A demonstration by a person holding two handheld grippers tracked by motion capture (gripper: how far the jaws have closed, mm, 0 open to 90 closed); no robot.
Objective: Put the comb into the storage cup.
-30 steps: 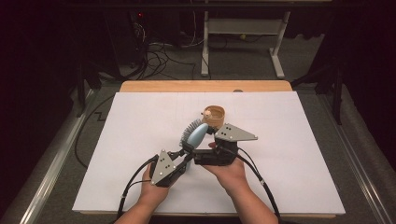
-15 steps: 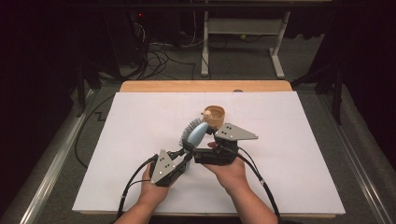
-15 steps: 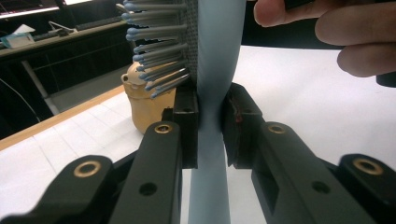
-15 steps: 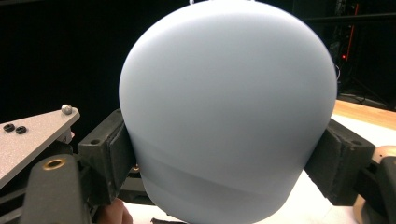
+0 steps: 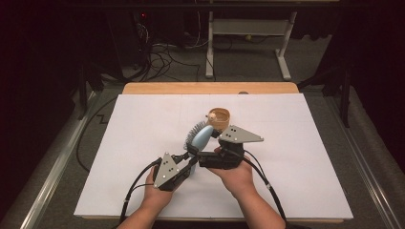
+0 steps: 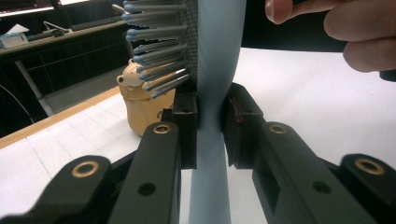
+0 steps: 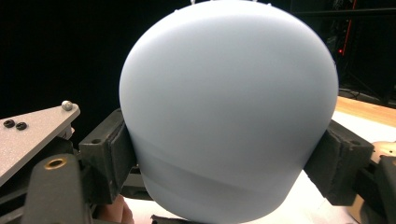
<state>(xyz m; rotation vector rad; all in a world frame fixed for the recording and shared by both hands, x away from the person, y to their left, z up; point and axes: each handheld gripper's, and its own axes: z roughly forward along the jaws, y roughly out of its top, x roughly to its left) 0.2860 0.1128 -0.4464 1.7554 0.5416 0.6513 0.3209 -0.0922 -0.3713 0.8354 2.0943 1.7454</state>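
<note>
While you look down from the high view, you hold the hairbrush up off the white sheet, near the middle of the desk and a little toward your edge. Your left gripper has the handle end and your right gripper sits just beside it at the head, so the brush is carried from two ends and cannot swing. Its bristles face left and away from you. A tan pot stands just behind the brush head, toward the far edge of the desk, and my guess is that the brush is meant for it or is being lifted clear of it.

From the left gripper view, the two black jaws are clamped on the pale blue handle, one pad on each flat side, which keeps the brush from twisting. Bristles jut to the left above the jaws, and the tan pot stands on the sheet beyond them. Fingers of your other hand show at the top right.

From the right gripper view, the rounded blue back of the brush head sits between the jaws, and both pads press its sides. That grip across the widest part looks firm, though the smooth curve could slip if you ease off.
</note>
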